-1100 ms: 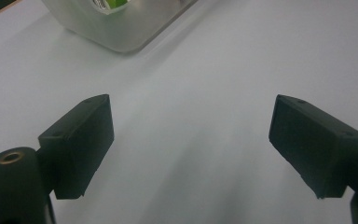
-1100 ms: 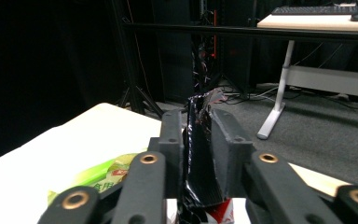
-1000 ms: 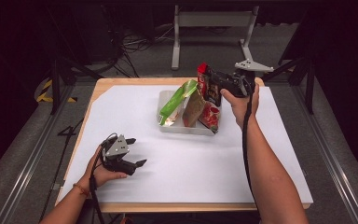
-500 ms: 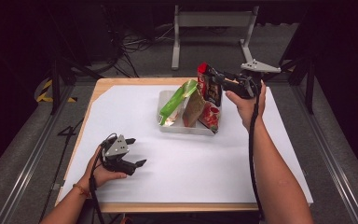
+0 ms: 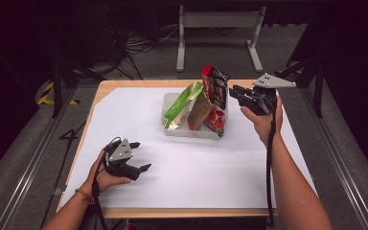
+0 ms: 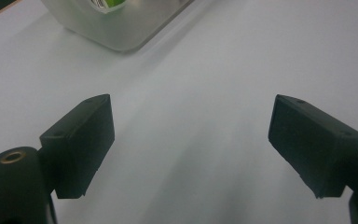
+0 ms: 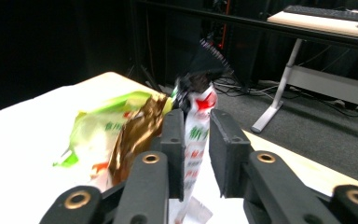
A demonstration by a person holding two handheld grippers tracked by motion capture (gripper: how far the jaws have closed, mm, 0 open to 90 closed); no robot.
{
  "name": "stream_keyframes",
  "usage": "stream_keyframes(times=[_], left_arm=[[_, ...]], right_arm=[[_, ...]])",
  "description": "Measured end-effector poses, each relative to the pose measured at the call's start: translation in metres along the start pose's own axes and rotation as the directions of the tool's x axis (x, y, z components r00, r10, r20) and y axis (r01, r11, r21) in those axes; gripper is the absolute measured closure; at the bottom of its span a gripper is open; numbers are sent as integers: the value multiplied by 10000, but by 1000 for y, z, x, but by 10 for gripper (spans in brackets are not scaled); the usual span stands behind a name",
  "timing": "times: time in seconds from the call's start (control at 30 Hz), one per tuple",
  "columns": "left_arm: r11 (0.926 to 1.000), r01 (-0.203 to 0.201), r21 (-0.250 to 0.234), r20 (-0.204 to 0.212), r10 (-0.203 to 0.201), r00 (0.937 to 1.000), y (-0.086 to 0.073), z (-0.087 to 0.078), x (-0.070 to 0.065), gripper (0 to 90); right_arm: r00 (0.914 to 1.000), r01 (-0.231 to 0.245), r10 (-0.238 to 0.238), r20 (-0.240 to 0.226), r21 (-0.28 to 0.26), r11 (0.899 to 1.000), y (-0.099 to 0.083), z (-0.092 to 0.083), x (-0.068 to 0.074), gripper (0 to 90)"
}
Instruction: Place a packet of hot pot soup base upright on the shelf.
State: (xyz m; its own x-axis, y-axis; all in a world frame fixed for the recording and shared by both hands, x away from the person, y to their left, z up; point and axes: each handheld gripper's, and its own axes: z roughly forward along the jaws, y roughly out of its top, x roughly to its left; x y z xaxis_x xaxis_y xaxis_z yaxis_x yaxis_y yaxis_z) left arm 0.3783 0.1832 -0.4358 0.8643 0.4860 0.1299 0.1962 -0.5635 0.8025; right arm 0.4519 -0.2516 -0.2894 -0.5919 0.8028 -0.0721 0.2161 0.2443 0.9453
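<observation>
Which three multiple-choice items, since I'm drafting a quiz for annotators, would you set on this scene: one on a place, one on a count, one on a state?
1. Where do the snack bags stand?
A. On the floor
B. In the white tray
C. Beside the left claw

2. How many bags are there?
A. One
B. Five
C. Three

3. How is the left claw?
A. Open, nothing between its jaws
B. Shut on a bag
C. Shut on the tray's rim

Answers:
1 B: the bags stand inside the white tray.
2 C: green bag, brown bag, red bag.
3 A: the left claw has jaws wide apart over bare paper.
</observation>
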Motion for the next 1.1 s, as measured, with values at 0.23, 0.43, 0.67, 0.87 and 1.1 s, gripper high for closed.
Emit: stream_keyframes(times=[0.23,0.43,0.67,0.87,1.1], left_arm=[[10000,-33,-16,-42,33,10000,0,-1,1,153],[10000,-41,-3,-22,41,10000,0,-1,1,153],[10000,-38,13,-31,38,10000,0,-1,0,152],[10000,-27,46,-4,27,10000,-1,0,0,152],[10000,-44,79,1,44,10000,-1,0,0,152]], right_arm=[[9983,486,-462,-356,689,9964,-25,-3,12,872],[9946,939,-871,-556,1360,9862,-45,-3,24,893],[9922,1176,-1056,-655,2197,9684,-71,9,34,900],[9911,1211,-1041,-833,2362,9641,-81,15,37,900],[9887,1349,-1129,-983,2585,9566,-95,17,39,900]])
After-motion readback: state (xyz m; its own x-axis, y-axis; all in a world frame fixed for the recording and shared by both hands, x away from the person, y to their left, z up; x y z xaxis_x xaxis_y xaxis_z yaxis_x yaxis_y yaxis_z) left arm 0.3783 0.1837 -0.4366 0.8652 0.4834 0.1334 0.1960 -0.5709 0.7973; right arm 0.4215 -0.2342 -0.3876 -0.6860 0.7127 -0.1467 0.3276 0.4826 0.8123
